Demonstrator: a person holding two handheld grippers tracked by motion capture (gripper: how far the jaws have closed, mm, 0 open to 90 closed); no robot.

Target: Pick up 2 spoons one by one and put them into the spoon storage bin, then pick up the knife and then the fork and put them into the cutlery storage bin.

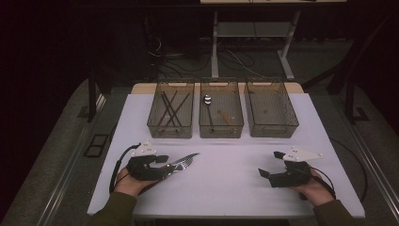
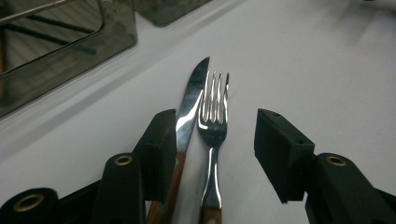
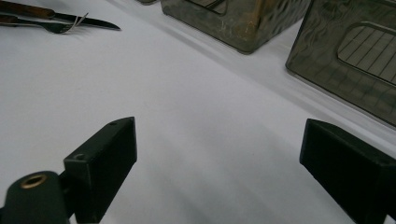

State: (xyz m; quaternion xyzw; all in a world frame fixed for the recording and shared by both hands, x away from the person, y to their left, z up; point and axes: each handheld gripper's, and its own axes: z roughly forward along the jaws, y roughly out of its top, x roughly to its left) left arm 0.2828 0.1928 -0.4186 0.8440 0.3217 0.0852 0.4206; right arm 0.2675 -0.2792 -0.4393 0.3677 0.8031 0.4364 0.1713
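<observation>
On a white tabletop (image 1: 226,183) before three smoked-plastic bins, a wood-handled steel knife (image 2: 189,109) and matching wood-handled fork (image 2: 212,121) lie side by side between the parted jaws of the left hand-held gripper (image 2: 212,140), long axes running straight ahead, knife against one pad, fork free. The right hand-held gripper (image 1: 272,165) rests well apart, wide and empty.

Olive sleeves, black tools (image 1: 162,165) with brass eyelets, black cables, grey plates.

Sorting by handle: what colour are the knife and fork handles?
Reddish-brown wood on both knife and fork; left gripper view.
</observation>
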